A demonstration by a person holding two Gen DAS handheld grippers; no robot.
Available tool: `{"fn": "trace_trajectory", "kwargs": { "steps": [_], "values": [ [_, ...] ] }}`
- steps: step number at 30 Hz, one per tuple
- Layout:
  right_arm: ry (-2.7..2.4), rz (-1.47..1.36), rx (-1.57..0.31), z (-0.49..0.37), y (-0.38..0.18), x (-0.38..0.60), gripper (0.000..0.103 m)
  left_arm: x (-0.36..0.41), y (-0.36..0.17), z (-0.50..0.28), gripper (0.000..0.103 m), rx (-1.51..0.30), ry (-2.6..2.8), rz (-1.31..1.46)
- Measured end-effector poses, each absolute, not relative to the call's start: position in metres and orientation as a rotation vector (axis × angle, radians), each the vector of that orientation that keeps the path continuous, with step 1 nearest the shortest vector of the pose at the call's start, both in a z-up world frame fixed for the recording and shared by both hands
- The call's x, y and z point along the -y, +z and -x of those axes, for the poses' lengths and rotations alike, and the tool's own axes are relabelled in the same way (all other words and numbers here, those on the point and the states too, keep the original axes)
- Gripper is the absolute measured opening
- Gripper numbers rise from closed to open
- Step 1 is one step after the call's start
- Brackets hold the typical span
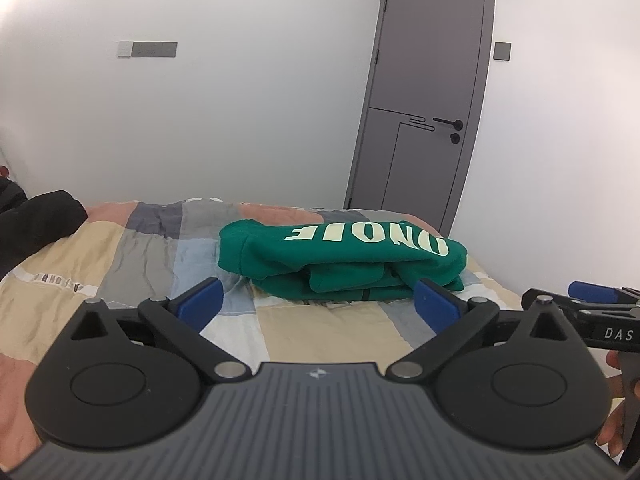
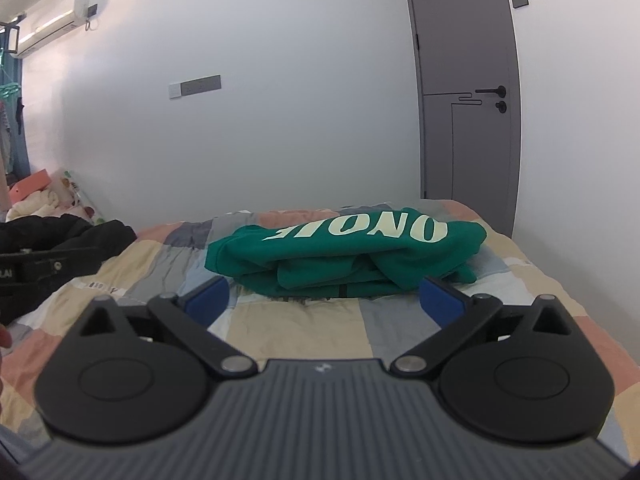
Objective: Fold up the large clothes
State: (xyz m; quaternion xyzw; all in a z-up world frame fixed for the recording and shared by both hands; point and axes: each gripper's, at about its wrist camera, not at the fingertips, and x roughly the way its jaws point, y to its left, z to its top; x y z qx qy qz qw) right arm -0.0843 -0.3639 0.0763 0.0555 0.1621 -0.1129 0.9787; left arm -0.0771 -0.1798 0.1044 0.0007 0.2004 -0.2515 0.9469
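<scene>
Since green sweatshirt [image 1: 340,258] lies folded on bed [image 1: 120,248], left gripper [image 1: 318,300] & right gripper [image 2: 324,300] hang released, empty, prob. done w/ it.

We're in a home bedroom: bed [image 2: 520,280] with patchwork quilt, grey door [image 2: 464,80], wall air conditioner [image 2: 48,28], clothes hanging at left.

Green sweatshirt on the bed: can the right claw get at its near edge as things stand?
Probably yes. The right claw is open and empty, facing the folded green sweatshirt, with only bare quilt between them.
</scene>
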Motion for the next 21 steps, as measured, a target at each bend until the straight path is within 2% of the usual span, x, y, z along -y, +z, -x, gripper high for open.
{"fn": "trace_trajectory", "kwargs": {
  "steps": [21],
  "values": [
    [-0.208,-0.127,-0.336,0.0826,0.0750,0.3632,0.103,0.1869,0.1079,0.0821,0.103,-0.410,-0.483,-0.057]
  ]
}}
